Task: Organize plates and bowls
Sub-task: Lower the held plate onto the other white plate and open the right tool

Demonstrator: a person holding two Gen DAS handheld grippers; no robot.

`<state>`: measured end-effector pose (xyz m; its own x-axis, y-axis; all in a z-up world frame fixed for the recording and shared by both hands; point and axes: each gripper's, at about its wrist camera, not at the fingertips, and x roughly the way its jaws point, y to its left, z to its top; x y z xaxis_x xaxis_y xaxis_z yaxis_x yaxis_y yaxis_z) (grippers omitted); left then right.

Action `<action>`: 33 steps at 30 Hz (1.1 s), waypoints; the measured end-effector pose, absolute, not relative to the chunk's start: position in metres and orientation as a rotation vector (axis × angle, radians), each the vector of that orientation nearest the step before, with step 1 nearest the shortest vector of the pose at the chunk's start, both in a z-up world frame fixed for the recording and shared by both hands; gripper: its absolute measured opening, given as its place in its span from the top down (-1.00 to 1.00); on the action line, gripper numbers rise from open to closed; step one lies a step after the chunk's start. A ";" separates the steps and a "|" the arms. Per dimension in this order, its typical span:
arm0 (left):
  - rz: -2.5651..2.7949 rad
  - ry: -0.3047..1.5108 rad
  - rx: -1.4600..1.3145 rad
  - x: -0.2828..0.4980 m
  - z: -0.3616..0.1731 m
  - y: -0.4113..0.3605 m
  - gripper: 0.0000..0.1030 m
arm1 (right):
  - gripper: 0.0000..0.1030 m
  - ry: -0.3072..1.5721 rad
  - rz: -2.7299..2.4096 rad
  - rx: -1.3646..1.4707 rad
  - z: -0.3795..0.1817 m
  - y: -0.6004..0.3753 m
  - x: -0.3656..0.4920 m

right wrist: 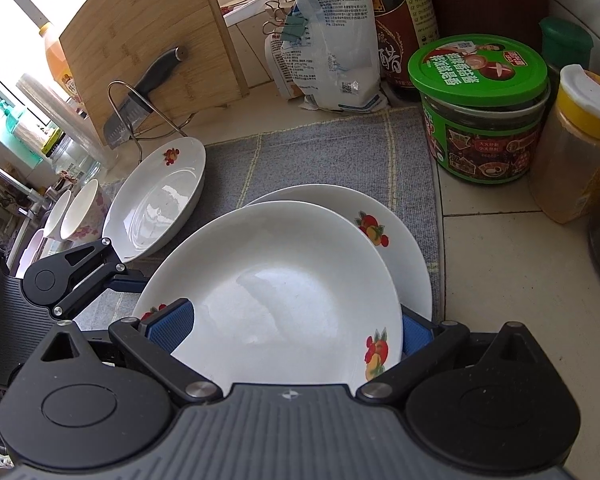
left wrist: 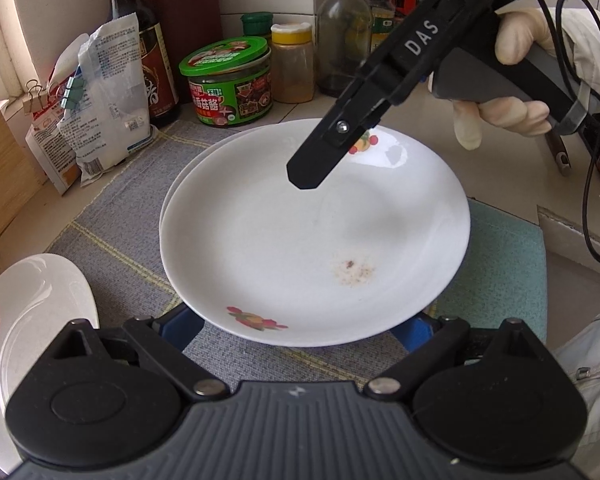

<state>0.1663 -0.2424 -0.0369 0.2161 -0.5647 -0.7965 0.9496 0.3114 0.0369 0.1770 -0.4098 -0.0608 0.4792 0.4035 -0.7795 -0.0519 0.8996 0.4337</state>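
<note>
2 stacked white plates [right wrist: 276, 280] are seen at the near edge of the grey mat [right wrist: 340, 152], the upper one lying between the right gripper's [right wrist: 296, 332] spread blue pads [right wrist: 172, 324].

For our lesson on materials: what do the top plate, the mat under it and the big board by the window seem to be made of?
Top plate: probably glazed ceramic, white and glossy with window glare, printed fruit.
Mat: woven fabric, matte grey with a visible weave and pale stripes.
Board: likely bamboo, tan with strip grain.
</note>
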 end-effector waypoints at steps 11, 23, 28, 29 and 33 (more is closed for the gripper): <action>-1.134 0.766 0.630 0.171 -0.040 -0.246 -0.91 | -1.00 1.040 0.278 0.400 -0.060 -0.414 0.169; -1.138 0.756 0.644 0.173 -0.041 -0.246 -0.91 | -1.00 1.026 0.249 0.409 -0.051 -0.413 0.156; -1.139 0.753 0.643 0.174 -0.041 -0.246 -0.91 | -1.00 1.023 0.237 0.404 -0.047 -0.413 0.151; -1.139 0.753 0.643 0.174 -0.041 -0.246 -0.91 | -1.00 1.022 0.234 0.404 -0.046 -0.412 0.150; -1.137 0.747 0.645 0.173 -0.040 -0.246 -0.92 | -1.00 1.020 0.227 0.396 -0.043 -0.410 0.146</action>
<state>0.1729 -0.2457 -0.0398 0.2362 -0.5546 -0.7979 0.9524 0.2948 0.0770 0.1462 -0.4099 -0.0434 0.5090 0.3641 -0.7799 -0.0004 0.9062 0.4228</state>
